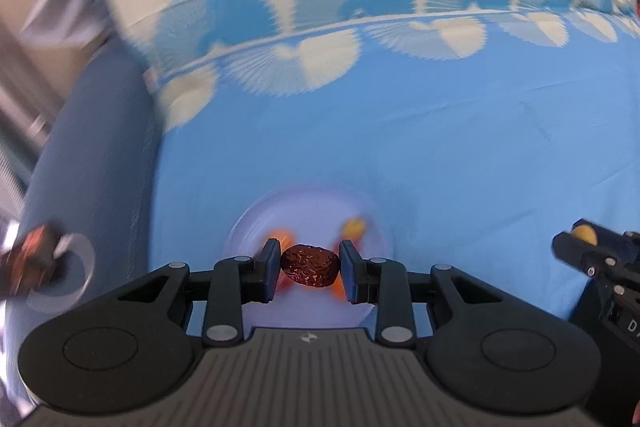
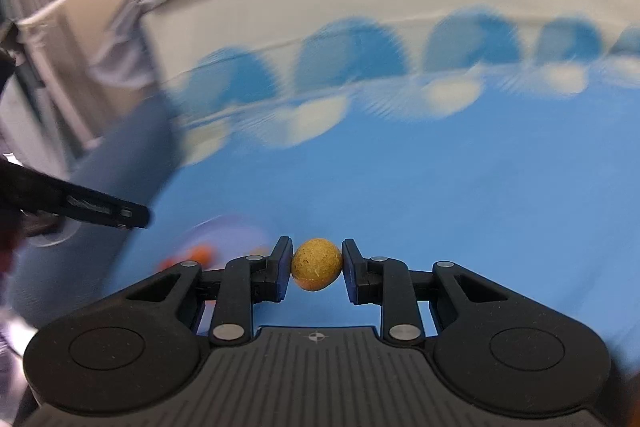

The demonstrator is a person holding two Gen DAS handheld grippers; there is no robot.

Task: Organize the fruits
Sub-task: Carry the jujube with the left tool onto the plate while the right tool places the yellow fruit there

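A wrinkled dark-red dried fruit (image 1: 309, 270), long axis spanning the pads, is pinched in the left gripper (image 1: 309, 273) directly above a pale plate (image 1: 256, 223) of orange pieces, while the right gripper (image 2: 316, 269), to its right, clamps a round yellow fruit (image 2: 317, 264) beside the plate.

Both grippers, the left gripper (image 1: 308, 273) and right gripper (image 2: 316, 271), are black with blue-padded jaws and silver pivot screws.

Plate (image 1: 256, 223) fruits blurred – partly hidden behind left gripper (image 1: 309, 269) – type unclear.
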